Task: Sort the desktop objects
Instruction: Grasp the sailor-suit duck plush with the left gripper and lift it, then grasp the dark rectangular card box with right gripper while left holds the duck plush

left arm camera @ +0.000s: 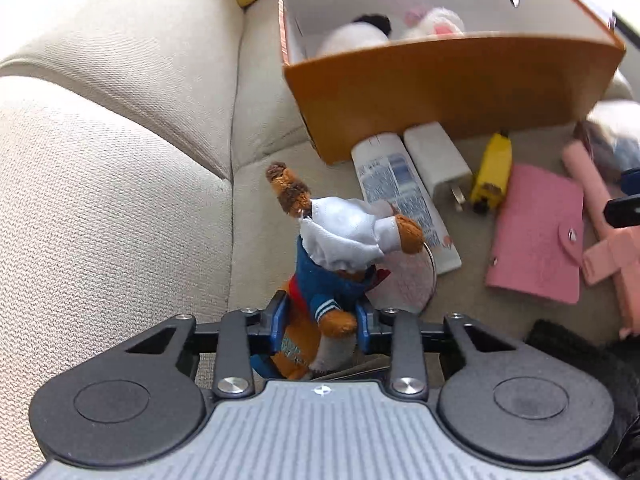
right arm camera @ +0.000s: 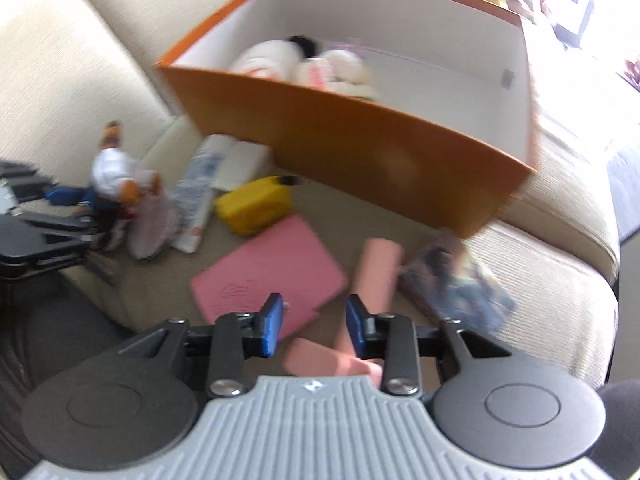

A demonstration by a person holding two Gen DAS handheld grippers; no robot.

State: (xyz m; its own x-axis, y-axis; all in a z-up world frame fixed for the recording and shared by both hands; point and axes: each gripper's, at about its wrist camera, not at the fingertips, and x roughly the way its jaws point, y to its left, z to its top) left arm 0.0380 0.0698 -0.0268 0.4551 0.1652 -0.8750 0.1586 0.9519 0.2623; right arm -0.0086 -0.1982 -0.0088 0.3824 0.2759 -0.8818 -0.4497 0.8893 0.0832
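Gripping a small brown plush dog in a white cap and blue sailor jacket (left arm camera: 332, 264), the left gripper (left arm camera: 322, 320) has its jaws pressed on the toy's body above the beige sofa cushion (left arm camera: 120, 200); the right gripper (right arm camera: 314, 322) hangs with jaws partly apart, empty, over a pink snap wallet (right arm camera: 268, 276); the orange cardboard box (left arm camera: 448, 84) holds 2 white plush toys (left arm camera: 432, 24).

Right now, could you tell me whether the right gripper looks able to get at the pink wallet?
Probably yes: the right gripper hangs open just above the pink wallet, with nothing lying on top of it.
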